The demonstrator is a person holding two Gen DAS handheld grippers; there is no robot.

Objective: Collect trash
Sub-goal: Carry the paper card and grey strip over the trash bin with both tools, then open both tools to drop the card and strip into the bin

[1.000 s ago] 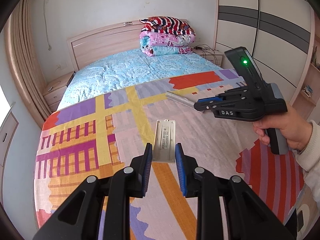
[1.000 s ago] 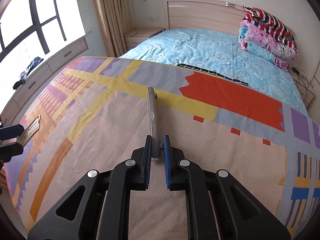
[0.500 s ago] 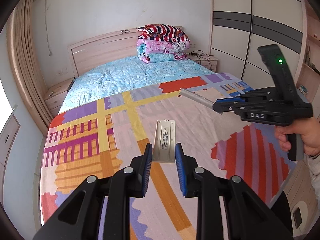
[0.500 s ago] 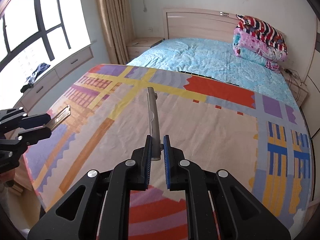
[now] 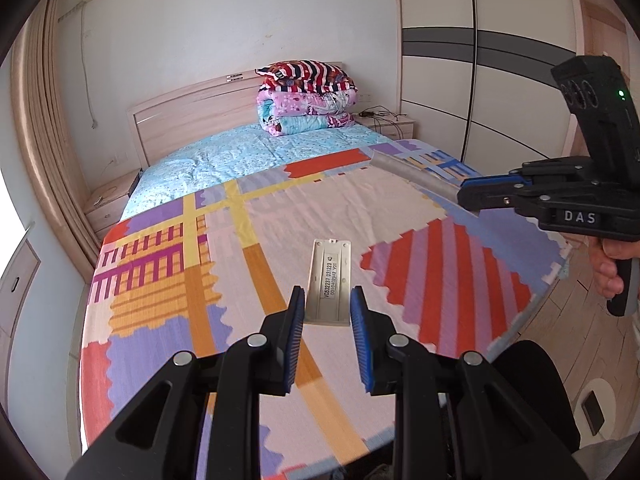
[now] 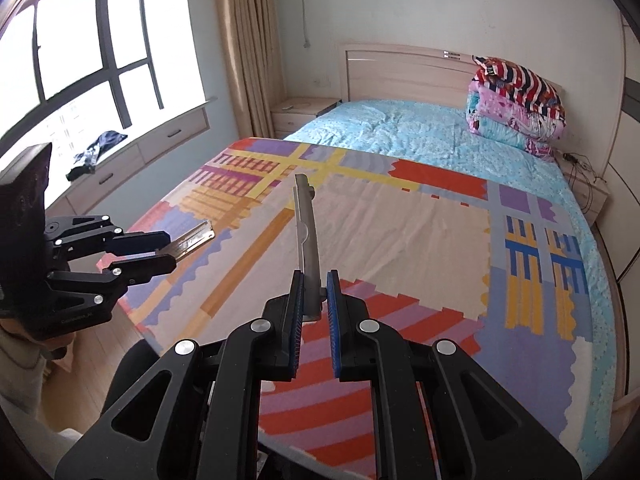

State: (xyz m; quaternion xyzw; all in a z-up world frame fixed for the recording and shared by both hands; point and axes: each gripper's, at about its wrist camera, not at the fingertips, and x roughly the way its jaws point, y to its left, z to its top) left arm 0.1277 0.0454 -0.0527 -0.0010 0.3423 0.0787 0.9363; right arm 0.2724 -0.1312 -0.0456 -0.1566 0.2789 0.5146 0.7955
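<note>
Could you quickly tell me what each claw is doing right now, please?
Left claw: closed on a flat grey labelled plastic strip.
Right claw: closed on a long grey strip, held edge-on.

Pretty ordinary bedroom. A bed with a pale wood headboard (image 5: pixel 188 114) sits against a plain white wall (image 5: pixel 208 24), covered by a light blue floral sheet (image 6: pixel 416 132) and a bright patchwork bedspread (image 6: pixel 404 224). Folded striped and pink quilts (image 5: pixel 308 96) are stacked by the headboard. Big dark-framed window (image 6: pixel 80 52) lets in strong daylight beside beige curtains (image 6: pixel 244 40). White wardrobe with grey bands (image 5: pixel 480 52), light wooden floor (image 5: pixel 568 320).
</note>
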